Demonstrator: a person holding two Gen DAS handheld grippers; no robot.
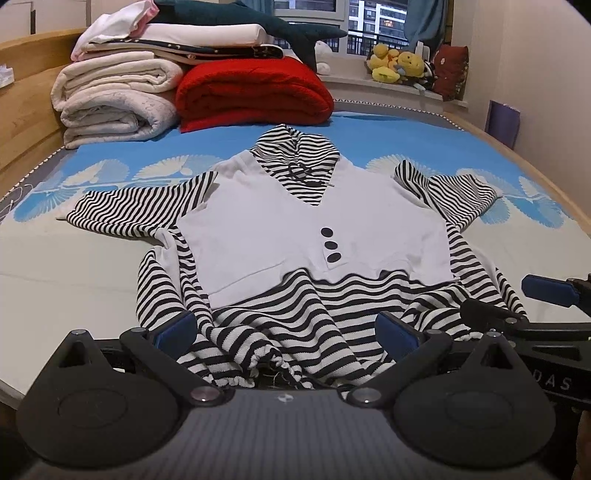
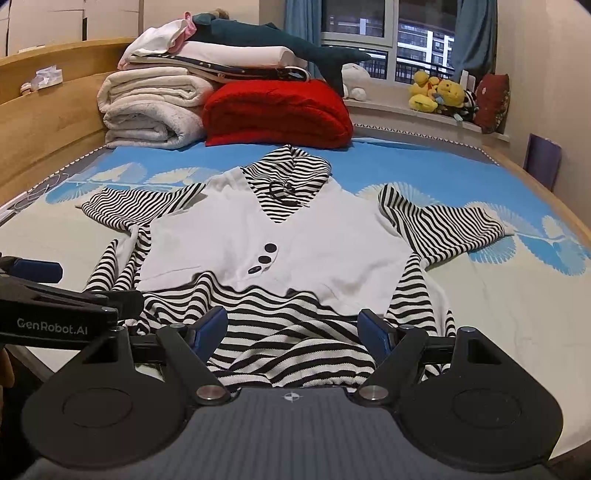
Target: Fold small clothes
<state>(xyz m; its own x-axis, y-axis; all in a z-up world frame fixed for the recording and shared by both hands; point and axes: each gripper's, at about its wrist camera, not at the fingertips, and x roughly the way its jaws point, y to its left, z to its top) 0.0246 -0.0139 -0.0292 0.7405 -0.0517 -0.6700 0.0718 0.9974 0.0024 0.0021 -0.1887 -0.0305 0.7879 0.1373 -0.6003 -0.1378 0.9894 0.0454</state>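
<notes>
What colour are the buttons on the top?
Black, three of them, on the white panel; buttons show best in the left wrist view.

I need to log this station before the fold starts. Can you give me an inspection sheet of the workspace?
Surface: bed sheet, blue and pale with fan prints, wooden frame.
Job's things: striped hooded top spread flat, front up, sleeves out, hem bunched at the near edge.
Clutter: red blanket, white blankets, folded linens, shark plush at the far end.
Grippers: left gripper and right gripper both open, fingers either side of the hem.
Cables: nothing seen.
Surroundings: window, blue curtains, yellow plush toys on the sill.
</notes>
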